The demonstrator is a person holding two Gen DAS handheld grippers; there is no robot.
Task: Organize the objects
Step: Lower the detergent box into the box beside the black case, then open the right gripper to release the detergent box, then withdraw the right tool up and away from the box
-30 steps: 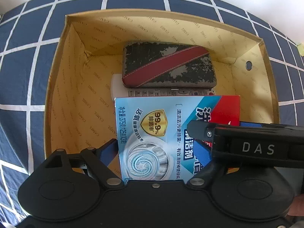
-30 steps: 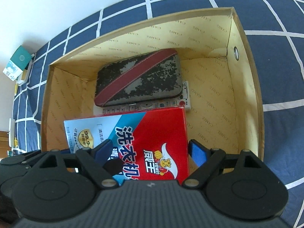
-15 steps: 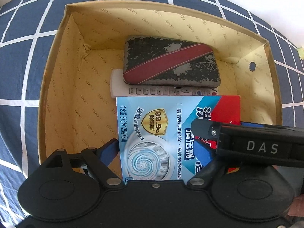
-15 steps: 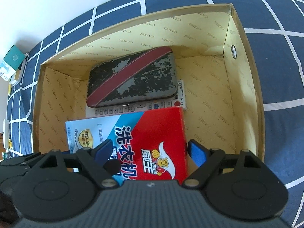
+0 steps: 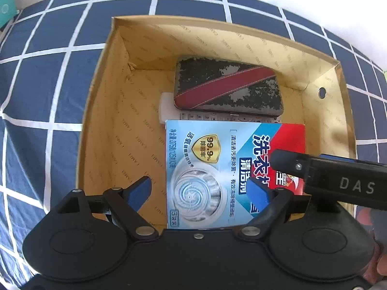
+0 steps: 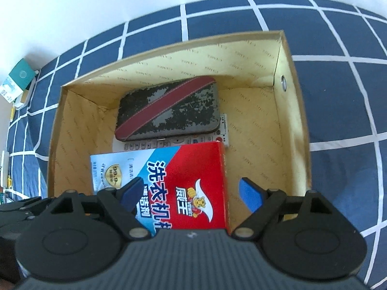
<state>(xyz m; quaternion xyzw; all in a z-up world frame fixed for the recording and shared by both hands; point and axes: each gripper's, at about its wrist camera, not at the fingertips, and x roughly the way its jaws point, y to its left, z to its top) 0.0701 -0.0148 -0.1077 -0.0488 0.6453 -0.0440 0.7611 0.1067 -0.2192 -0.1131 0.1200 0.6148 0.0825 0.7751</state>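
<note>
While our hand-held grippers (image 5: 198, 193) (image 6: 191, 195) gape, we see navy white-grid cloth (image 5: 48, 91), "99.9%" on the red-and-blue cardboard detergent box (image 5: 217, 159).

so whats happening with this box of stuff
A person is packing things into a yellow-lined cardboard box on a blue checked cloth. Inside, a worn black case with a red stripe lies on a white remote, and a red and blue detergent box lies in front of them. The left tool and right tool both hover open above the detergent box, gripping nothing.
</note>
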